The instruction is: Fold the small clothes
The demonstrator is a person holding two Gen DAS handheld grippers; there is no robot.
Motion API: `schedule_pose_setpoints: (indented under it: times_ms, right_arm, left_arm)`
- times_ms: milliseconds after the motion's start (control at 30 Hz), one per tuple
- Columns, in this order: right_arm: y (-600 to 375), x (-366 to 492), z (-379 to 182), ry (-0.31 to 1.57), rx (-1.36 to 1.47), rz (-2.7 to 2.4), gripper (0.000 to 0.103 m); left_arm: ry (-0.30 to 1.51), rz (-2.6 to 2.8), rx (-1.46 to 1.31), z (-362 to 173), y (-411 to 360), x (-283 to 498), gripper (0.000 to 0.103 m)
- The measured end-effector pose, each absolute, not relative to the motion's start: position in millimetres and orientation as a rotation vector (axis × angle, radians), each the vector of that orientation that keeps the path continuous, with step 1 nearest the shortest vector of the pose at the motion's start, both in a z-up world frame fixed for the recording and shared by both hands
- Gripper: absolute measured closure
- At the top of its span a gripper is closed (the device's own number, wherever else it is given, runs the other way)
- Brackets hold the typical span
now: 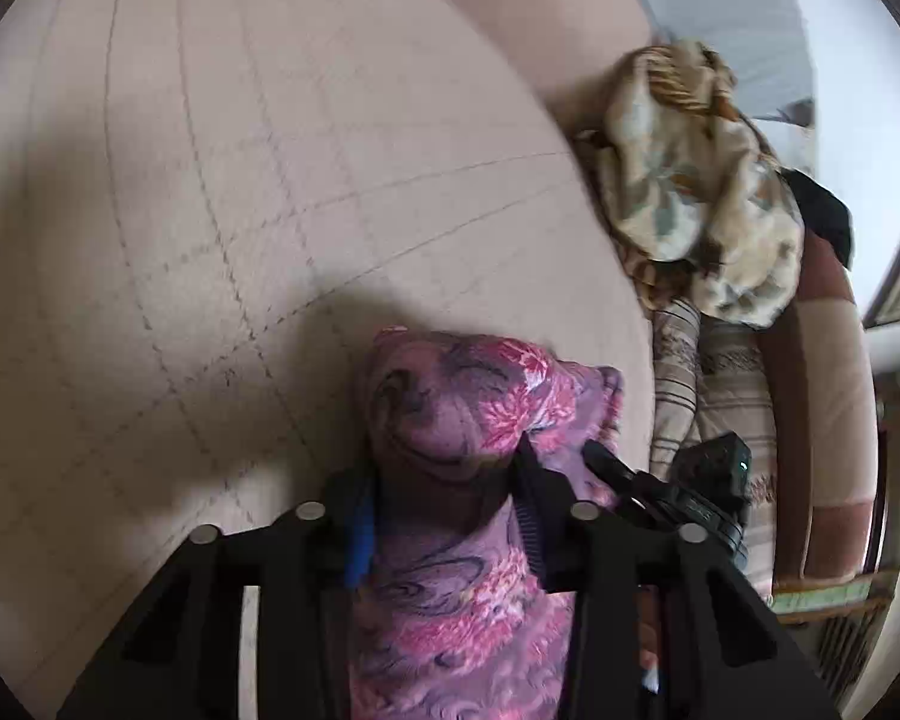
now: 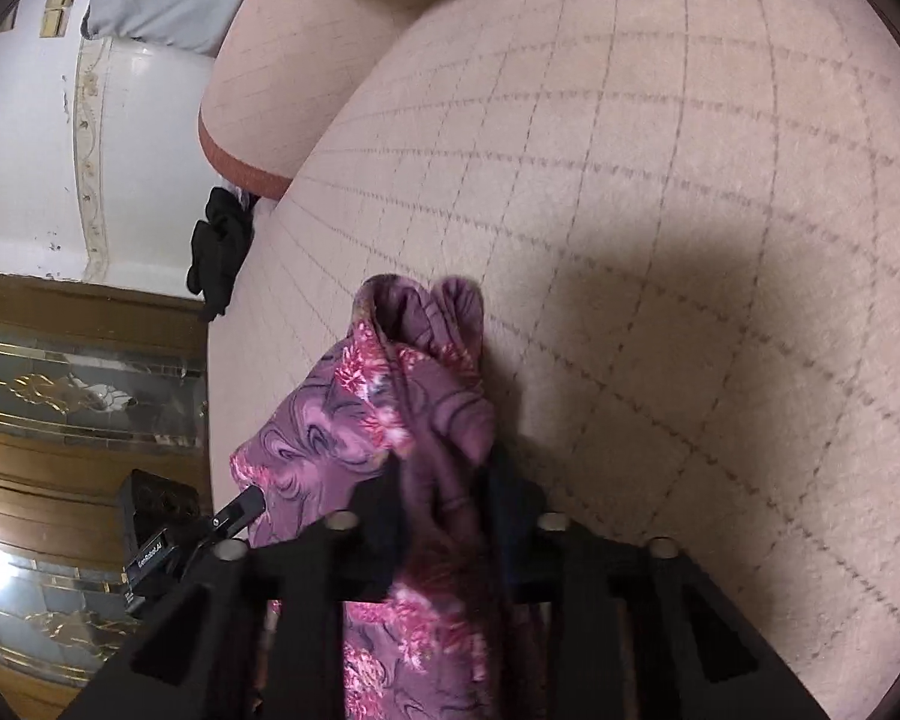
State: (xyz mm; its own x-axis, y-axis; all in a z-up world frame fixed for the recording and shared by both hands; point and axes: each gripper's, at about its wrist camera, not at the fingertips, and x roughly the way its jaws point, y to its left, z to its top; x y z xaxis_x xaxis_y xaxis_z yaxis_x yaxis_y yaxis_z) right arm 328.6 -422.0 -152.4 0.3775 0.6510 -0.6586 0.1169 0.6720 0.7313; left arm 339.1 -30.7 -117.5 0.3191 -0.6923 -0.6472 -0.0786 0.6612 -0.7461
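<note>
Both grippers — left point(image 1: 444, 480) and right point(image 2: 444, 480) — clamp the purple floral garment point(image 1: 468, 402) above the checked bedspread point(image 1: 270, 180).

Both views were lit softly and evenly, with daylight falling from the wall point(image 1: 858, 60) side, where the white surface was washed out. A broad dark shadow was cast on the bed cover point(image 1: 210, 180) just ahead of the purple garment point(image 1: 450, 396) in each view. Strong fisheye bending was seen in the grid lines of the cover, and the corners were cut off in black. The flowered blanket point(image 1: 702, 180) was smeared by motion blur. Glare was thrown off the glass-fronted cabinet point(image 2: 78, 396) at the lower left of the right view.
</note>
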Motion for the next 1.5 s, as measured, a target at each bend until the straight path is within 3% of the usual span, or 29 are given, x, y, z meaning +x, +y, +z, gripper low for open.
schedule_pose_setpoints:
  times_ms: [133, 267, 400, 500, 567, 600, 633, 800, 867, 900, 967, 1033, 1100, 1133, 1200, 1367, 1433, 1500]
  right_arm:
    - [-402, 333, -120, 1.073, 0.806, 0.508, 0.089]
    - [-360, 365, -97, 1.037, 0.800, 0.592, 0.090]
    - [-317, 416, -114, 1.070, 0.734, 0.514, 0.088]
    - [-307, 421, -151, 1.177, 0.749, 0.388, 0.080]
    - [-310, 395, -146, 1.147, 0.725, 0.380, 0.063]
    - [-311, 373, -137, 1.131, 0.689, 0.342, 0.047]
    - [-312, 354, -127, 1.120, 0.660, 0.311, 0.039]
    - [-302, 250, -113, 1.032, 0.692, 0.416, 0.039]
    - [-294, 228, -126, 1.060, 0.654, 0.376, 0.048]
    - [-292, 221, -132, 1.091, 0.626, 0.343, 0.060]
    - [-288, 214, -130, 1.080, 0.591, 0.313, 0.067]
    - [-283, 215, -126, 1.072, 0.545, 0.286, 0.090]
    - [-287, 212, -123, 1.051, 0.544, 0.247, 0.095]
    - [-289, 208, -123, 1.041, 0.532, 0.215, 0.098]
    - [-291, 204, -124, 1.043, 0.525, 0.185, 0.100]
    - [-290, 211, -130, 1.081, 0.460, 0.079, 0.101]
    - [-294, 214, -134, 1.075, 0.487, 0.086, 0.101]
    - [-306, 213, -134, 1.074, 0.574, 0.118, 0.096]
  left_arm:
    - [1.124, -0.484, -0.900, -73, 15, 348, 0.073]
    - [1.066, -0.444, -0.787, -36, 43, 390, 0.073]
    - [1.107, -0.358, -0.714, -52, 56, 436, 0.064]
    - [1.187, -0.263, -0.550, -80, 57, 425, 0.064]
    - [1.161, -0.316, -0.533, -84, 66, 386, 0.058]
    - [1.154, -0.325, -0.550, -86, 70, 367, 0.048]
    - [1.136, -0.346, -0.575, -87, 71, 339, 0.038]
    - [1.095, -0.273, -0.509, -113, 66, 271, 0.036]
    - [1.110, -0.244, -0.473, -125, 65, 268, 0.040]
    - [1.103, -0.255, -0.453, -126, 61, 268, 0.045]
    - [1.108, -0.301, -0.420, -124, 48, 269, 0.048]
    - [1.164, -0.372, -0.486, -133, 48, 263, 0.052]
    - [1.183, -0.370, -0.540, -143, 52, 252, 0.066]
    - [1.164, -0.345, -0.523, -143, 52, 246, 0.079]
    - [1.151, -0.322, -0.470, -138, 44, 243, 0.090]
    - [1.075, -0.181, -0.507, -126, 51, 227, 0.089]
    - [1.087, -0.155, -0.423, -134, 42, 227, 0.075]
    - [1.089, -0.167, -0.425, -136, 43, 226, 0.072]
